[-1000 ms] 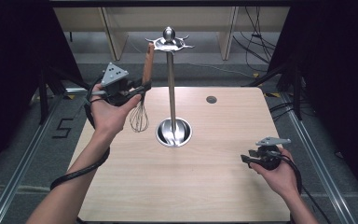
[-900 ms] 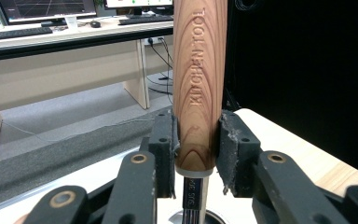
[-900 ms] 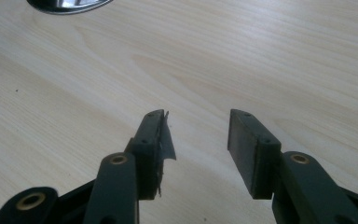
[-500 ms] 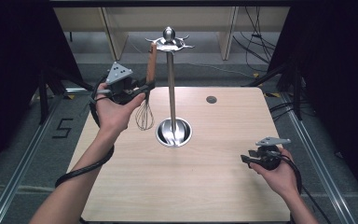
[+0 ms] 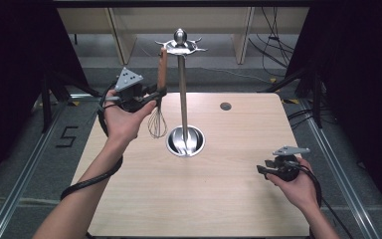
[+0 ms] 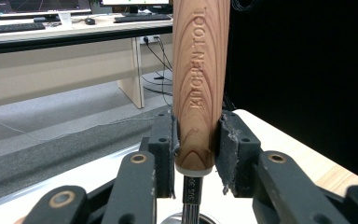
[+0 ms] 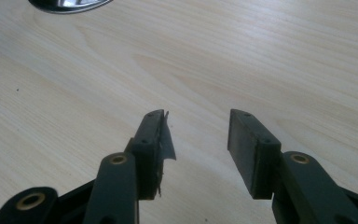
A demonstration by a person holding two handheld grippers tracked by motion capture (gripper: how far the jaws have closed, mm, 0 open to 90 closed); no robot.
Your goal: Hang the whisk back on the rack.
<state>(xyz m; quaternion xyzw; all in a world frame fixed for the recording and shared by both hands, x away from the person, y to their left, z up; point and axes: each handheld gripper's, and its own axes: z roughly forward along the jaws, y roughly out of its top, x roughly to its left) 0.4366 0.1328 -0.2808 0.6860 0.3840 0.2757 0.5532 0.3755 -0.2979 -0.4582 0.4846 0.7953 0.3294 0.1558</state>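
Pale wooden table (image 5: 144, 199): left gripper (image 6: 196, 140) clamps wooden-handled wire whisk (image 5: 159, 94) upright, nine o'clock of steel hook stand (image 5: 183, 99). We lift straight, hook squarely. Right gripper (image 7: 198, 140) gapes, empty.

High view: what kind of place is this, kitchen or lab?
Probably a lab or office test bay, not a kitchen: a bare wooden table on a railed floor, loose cables behind, and desks with monitors and keyboards.

A wire whisk with a light wooden handle (image 5: 162, 69) stamped "KITCHEN TOOL" hangs upright, wire loops down, left of frame centre above the table.
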